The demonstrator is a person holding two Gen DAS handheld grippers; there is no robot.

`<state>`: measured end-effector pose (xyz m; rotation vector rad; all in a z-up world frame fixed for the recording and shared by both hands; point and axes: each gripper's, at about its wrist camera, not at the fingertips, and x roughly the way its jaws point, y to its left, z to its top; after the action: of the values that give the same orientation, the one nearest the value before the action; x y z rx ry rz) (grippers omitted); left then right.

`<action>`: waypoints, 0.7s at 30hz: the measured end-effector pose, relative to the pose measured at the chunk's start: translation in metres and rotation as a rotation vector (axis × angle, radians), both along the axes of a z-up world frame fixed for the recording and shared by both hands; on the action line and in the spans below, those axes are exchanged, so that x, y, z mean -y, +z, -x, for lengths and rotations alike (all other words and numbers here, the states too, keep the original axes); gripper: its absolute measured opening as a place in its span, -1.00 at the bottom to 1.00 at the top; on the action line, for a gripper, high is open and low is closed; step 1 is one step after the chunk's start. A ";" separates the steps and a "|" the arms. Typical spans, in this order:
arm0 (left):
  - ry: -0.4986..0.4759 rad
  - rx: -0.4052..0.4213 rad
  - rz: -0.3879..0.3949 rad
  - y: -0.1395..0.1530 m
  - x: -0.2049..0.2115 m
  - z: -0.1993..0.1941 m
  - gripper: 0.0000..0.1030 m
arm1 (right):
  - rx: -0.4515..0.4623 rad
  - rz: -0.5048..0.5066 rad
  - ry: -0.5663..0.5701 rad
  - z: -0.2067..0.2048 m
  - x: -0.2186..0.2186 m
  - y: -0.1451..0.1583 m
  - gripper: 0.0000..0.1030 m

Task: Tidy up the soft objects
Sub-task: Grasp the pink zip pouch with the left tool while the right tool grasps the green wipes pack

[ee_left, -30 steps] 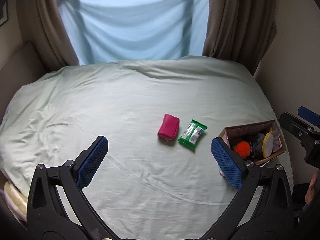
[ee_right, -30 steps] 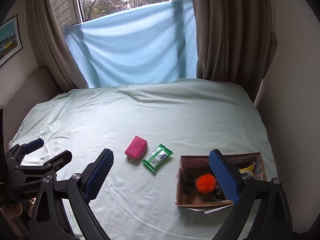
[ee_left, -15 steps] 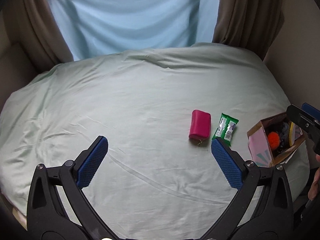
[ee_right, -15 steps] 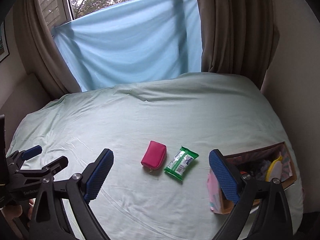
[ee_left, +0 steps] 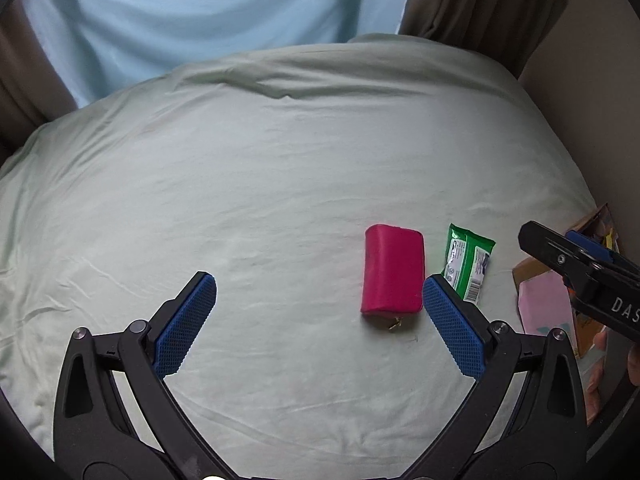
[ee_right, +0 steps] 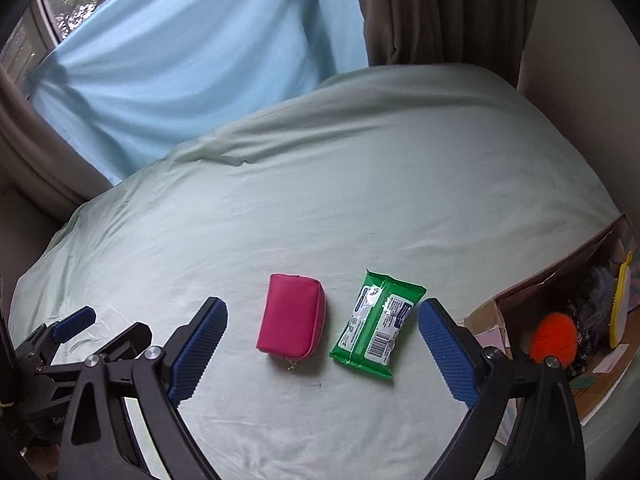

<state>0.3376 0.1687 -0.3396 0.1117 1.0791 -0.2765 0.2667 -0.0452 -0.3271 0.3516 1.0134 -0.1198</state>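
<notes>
A pink zip pouch lies on the pale green bedsheet, with a green wipes packet just to its right. My left gripper is open and empty, hovering over the sheet with its right finger next to the pouch. My right gripper is open and empty, and both pouch and packet lie between its fingers, a little ahead of the tips. The right gripper also shows at the right edge of the left wrist view; the left gripper shows at lower left of the right wrist view.
An open cardboard box stands at the bed's right edge with an orange fluffy ball, a yellow-rimmed item and dark cloth inside. Blue curtain, brown drapes and a wall bound the far and right sides.
Both grippers have moved forward and down toward the pouch and packet, which now look larger and nearer. The box has slid toward the right edge of both views. Both stay open.
</notes>
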 end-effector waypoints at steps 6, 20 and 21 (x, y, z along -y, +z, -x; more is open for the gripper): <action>-0.081 -0.096 0.002 -0.058 0.042 -0.029 0.99 | -0.163 -0.028 -0.062 -0.045 0.022 -0.065 0.85; -0.146 -0.188 -0.062 -0.146 0.102 -0.044 0.99 | -0.376 -0.009 -0.107 -0.073 0.044 -0.150 0.82; -0.148 -0.191 -0.067 -0.149 0.105 -0.045 0.96 | -0.383 -0.003 -0.112 -0.072 0.045 -0.153 0.72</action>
<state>0.3825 0.0638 -0.4887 0.2292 1.2726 -0.3899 0.3389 -0.0900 -0.4798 0.3975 1.3720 -0.2952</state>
